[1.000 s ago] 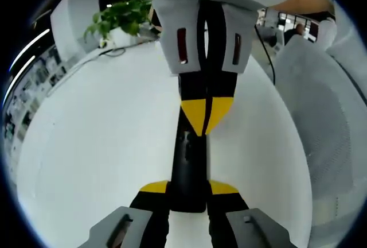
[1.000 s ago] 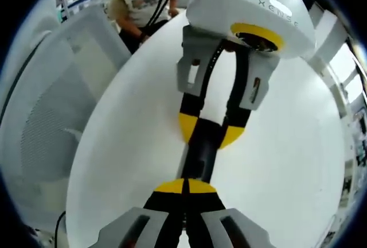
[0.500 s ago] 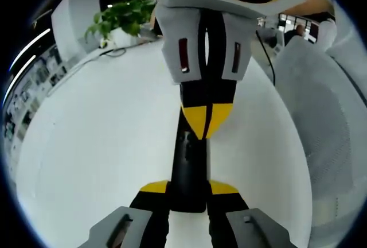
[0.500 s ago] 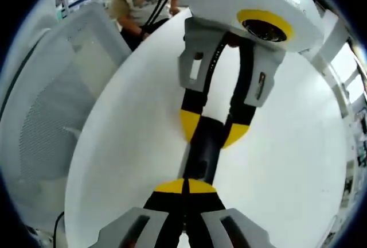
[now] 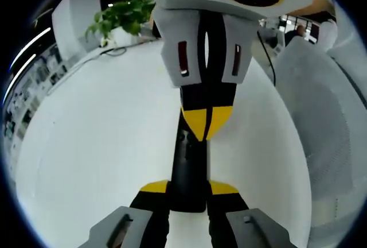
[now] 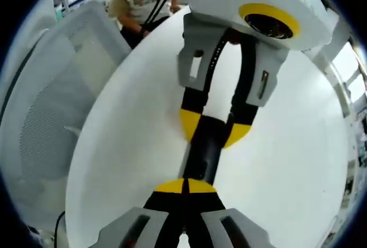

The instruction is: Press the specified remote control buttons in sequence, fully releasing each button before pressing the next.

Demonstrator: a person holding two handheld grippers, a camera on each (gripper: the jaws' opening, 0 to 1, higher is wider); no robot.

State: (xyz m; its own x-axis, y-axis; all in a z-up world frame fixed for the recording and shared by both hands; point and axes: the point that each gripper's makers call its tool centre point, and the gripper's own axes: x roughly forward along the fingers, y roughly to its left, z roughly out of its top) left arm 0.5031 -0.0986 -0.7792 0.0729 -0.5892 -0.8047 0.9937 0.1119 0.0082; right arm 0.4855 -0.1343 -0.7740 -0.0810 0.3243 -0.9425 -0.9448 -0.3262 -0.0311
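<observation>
Gripping the near end of the remote [image 5: 188,170], the left gripper [image 5: 188,189] has its yellow-tipped fingers [image 5: 153,188] set one on each side of the slim black body, pinching it. The remote runs straight away from that grip, lying above the white desk [image 5: 97,139], and small buttons show on its upper face. At its far end the right gripper [image 5: 206,119] comes in from the top of the left gripper view, its two yellow tips pressed together into a point that sits on the remote's top surface.

In the right gripper view the same scene is seen from the other end: the right gripper [image 6: 185,187] has its fingers closed tip to tip, touching the remote [image 6: 203,150], and beyond it the left gripper [image 6: 213,130] holds the black body between its spread yellow pads.

Farther off, a potted plant [image 5: 120,15] stands at the desk's far edge in the left gripper view, with a cable beside it. A grey mesh chair back [image 6: 49,110] stands beside the desk edge, and a person [image 6: 140,1] sits past the far edge in the right gripper view.
</observation>
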